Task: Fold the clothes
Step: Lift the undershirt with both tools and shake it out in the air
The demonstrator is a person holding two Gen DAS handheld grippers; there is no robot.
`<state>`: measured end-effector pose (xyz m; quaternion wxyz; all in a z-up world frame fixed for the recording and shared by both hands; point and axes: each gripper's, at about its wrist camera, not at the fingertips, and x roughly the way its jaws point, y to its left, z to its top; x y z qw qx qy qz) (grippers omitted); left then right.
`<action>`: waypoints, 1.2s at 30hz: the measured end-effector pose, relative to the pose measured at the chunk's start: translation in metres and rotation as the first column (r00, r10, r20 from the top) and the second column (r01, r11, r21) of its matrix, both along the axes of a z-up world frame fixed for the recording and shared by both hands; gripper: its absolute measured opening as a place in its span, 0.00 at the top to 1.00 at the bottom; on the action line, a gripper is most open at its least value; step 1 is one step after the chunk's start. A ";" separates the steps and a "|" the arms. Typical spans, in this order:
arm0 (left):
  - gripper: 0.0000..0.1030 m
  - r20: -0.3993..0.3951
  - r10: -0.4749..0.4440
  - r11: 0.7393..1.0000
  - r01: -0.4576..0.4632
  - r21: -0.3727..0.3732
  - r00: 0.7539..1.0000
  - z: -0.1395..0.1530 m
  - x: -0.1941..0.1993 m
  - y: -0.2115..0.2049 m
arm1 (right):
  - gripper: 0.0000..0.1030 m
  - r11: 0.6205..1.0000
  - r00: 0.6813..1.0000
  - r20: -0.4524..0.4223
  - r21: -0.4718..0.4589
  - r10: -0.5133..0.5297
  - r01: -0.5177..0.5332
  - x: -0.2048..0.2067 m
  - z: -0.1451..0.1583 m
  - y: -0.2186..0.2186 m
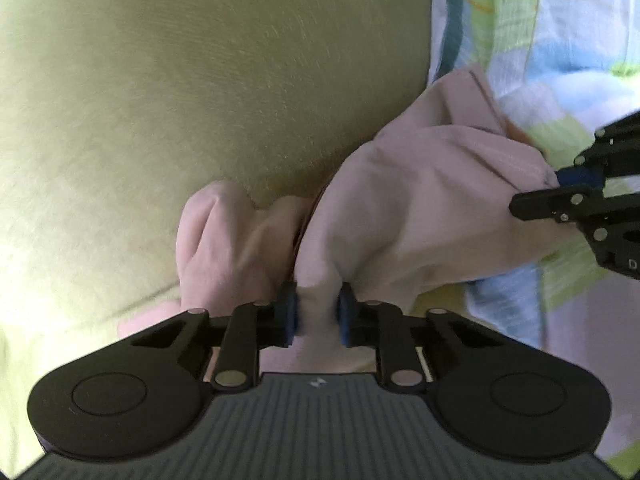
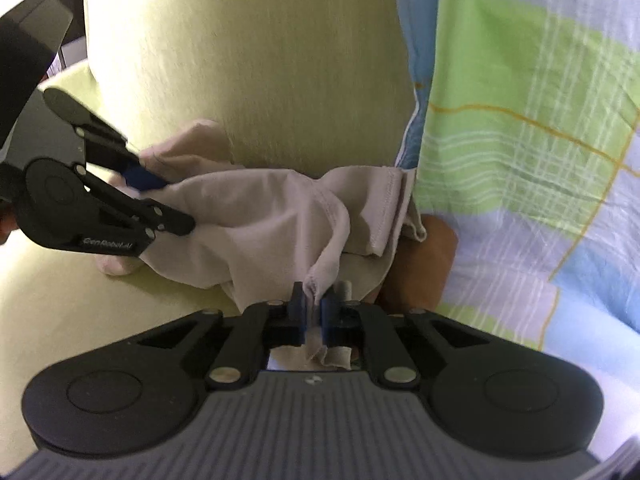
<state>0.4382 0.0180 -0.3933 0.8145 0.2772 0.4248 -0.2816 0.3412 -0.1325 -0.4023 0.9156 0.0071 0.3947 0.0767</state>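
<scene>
Broad yellow-green cover across the whole left, smooth and unoccupied up to the frame edge. Left gripper low at centre of its own view, blue pads pressed in on a thick bunch of pale pink garment; same gripper seen at the left of the right wrist view, clamped onto the cloth's left end. Garment crumpled and stretched between the two grippers, resting against the yellow-green cover, a stitched hem showing toward its right side. Right gripper pinching a thin rolled hem edge tightly between nearly closed pads; also visible at the right edge of the left wrist view, gripping the garment's far corner. Checked blue, green and white sheet filling the right, its border running just beside the garment. Brown object partly tucked under the cloth's right edge, identity unclear.
</scene>
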 end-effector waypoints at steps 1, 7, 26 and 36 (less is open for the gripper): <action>0.81 -0.006 0.012 1.000 -0.012 -0.014 1.000 0.006 -0.008 0.005 | 0.95 1.000 1.000 0.006 0.014 -0.005 0.005 -0.004 0.005 -0.001; 0.82 0.019 0.091 0.990 -0.089 -0.111 0.996 0.071 -0.066 0.037 | 0.95 0.994 0.995 0.096 0.107 -0.010 0.000 -0.058 0.058 0.003; 0.33 -0.026 -0.087 0.957 0.077 -0.279 0.996 0.182 -0.262 -0.138 | 0.95 0.974 0.951 0.209 0.071 -0.227 0.217 -0.313 0.243 -0.172; 0.34 -0.318 -0.121 0.971 0.046 -0.234 0.940 0.089 -0.296 -0.212 | 0.69 0.935 0.901 -0.276 0.016 -0.336 0.353 -0.415 0.156 -0.261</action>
